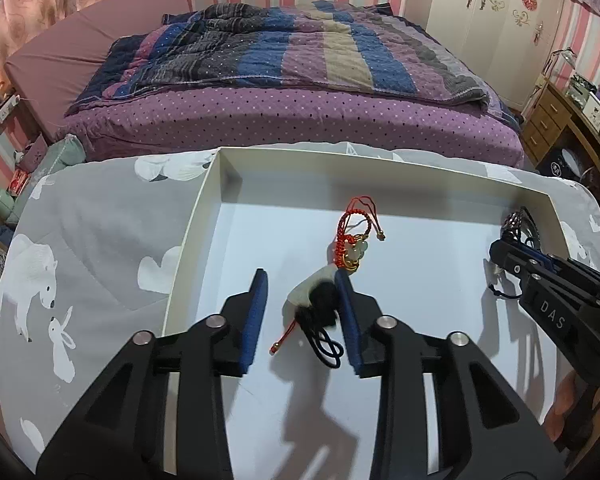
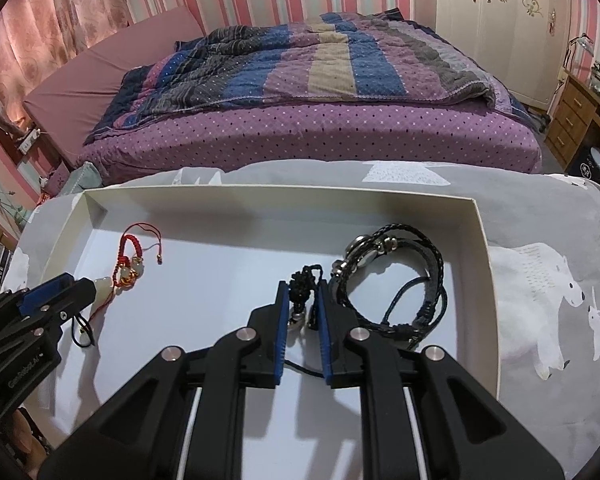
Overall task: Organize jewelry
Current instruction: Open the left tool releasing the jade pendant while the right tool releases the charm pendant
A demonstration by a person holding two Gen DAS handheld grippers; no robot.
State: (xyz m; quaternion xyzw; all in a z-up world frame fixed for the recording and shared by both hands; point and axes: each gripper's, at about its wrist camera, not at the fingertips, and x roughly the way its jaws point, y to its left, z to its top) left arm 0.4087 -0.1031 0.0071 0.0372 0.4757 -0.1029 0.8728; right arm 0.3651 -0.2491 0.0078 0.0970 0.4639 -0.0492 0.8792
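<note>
A white shallow box [image 1: 204, 216] lies on the grey bear-print cloth. In the left wrist view my left gripper [image 1: 302, 282] is open around a pale jade pendant on a black cord [image 1: 314, 300]. A red braided bracelet with gold and jade charms [image 1: 350, 240] lies just beyond it. In the right wrist view my right gripper [image 2: 302, 290] is narrowly open around a black knotted cord pendant [image 2: 306, 284]. A black braided leather bracelet with metal beads [image 2: 396, 276] lies to its right. The box [image 2: 486, 240] and the red bracelet [image 2: 130, 260] also show there.
A bed with a purple dotted sheet and striped quilt [image 1: 284, 80] stands beyond the table. A wooden drawer unit [image 1: 548, 120] is at the right. The grey cloth [image 2: 548, 280] spreads beside the box. The right gripper body [image 1: 548, 292] reaches into the box.
</note>
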